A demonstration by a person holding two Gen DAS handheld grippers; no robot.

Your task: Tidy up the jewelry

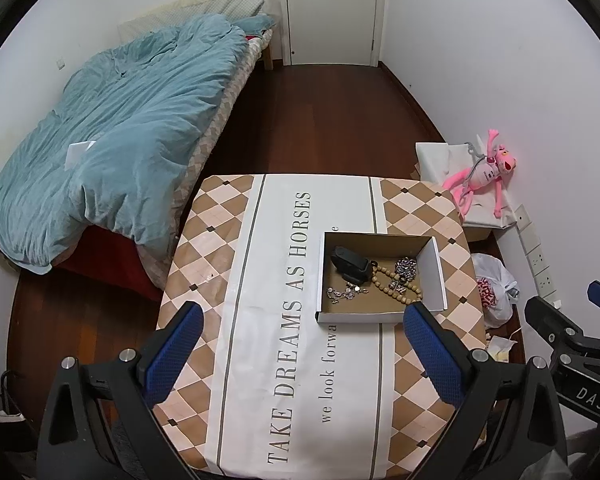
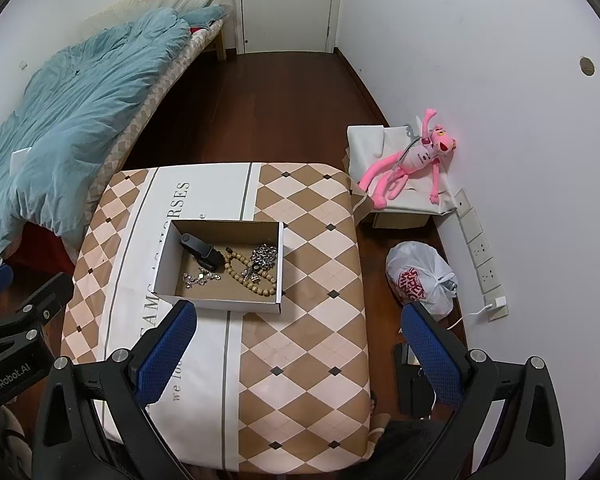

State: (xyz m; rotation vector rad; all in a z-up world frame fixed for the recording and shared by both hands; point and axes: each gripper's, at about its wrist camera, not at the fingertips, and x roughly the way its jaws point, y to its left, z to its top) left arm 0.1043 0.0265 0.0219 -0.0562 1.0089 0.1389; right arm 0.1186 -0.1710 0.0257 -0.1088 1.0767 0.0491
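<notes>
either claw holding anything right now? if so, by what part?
Nothing held. Left claw and right claw are both open and empty above the table; the jewelry, including the bead bracelet, lies in the cardboard box.

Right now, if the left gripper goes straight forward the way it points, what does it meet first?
Probably the tablecloth, just before the cardboard box of jewelry. The left gripper has open, empty jaws, and its height above the table is unclear.

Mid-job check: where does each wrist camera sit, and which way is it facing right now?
Left wrist: behind the open left gripper, above the table's near edge, facing the box; right gripper at right edge.
Right wrist: behind the open right gripper, further right; left gripper at left edge.
Shared: box, beaded bracelet, bed, pink toy.
</notes>
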